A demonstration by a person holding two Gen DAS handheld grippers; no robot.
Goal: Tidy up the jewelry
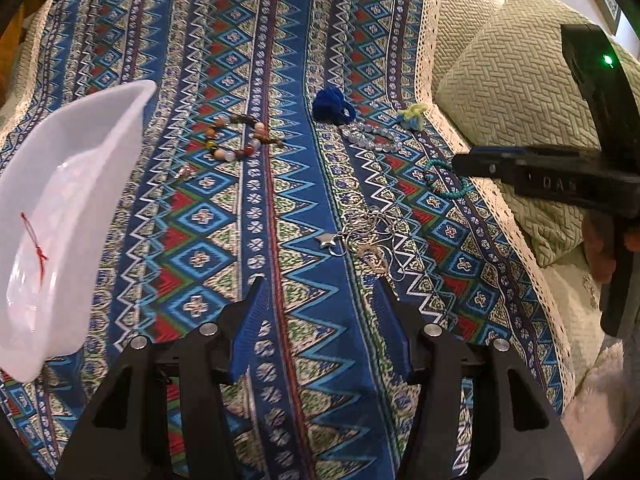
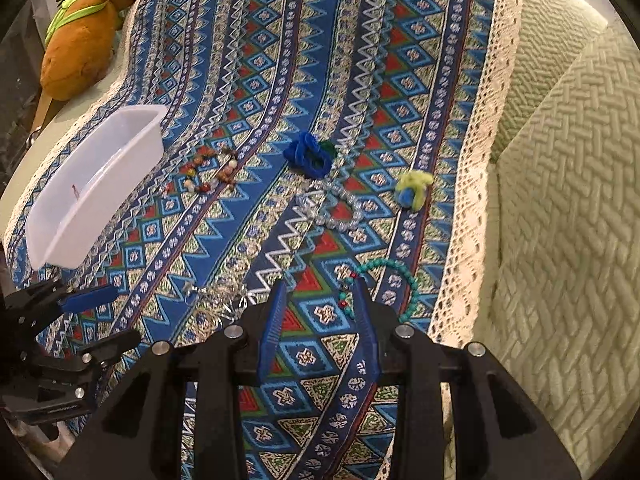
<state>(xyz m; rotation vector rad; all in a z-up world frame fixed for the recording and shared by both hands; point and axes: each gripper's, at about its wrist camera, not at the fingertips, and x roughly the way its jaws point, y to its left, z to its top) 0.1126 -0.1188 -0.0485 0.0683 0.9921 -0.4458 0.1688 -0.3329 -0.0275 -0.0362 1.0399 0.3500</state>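
Observation:
Jewelry lies on a patterned blue cloth (image 1: pixel 288 200). A white plastic bin (image 1: pixel 60 216) at the left holds a red string (image 1: pixel 34 240). A multicolour bead bracelet (image 1: pixel 236 136), a blue scrunchie (image 1: pixel 332 104), a clear bead bracelet (image 1: pixel 372 136), a yellow-blue hair tie (image 1: pixel 412 116), a turquoise bead bracelet (image 2: pixel 384 280) and a silver chain tangle with a star charm (image 1: pixel 360 240) lie loose. My left gripper (image 1: pixel 320 284) is open and empty, just short of the silver chains. My right gripper (image 2: pixel 320 284) is open and empty, its right finger beside the turquoise bracelet.
A green woven cushion (image 1: pixel 520 92) and sofa back stand at the right past the cloth's lace edge (image 2: pixel 472 200). A brown plush bear (image 2: pixel 88 28) sits at the far left. The bin also shows in the right wrist view (image 2: pixel 96 184).

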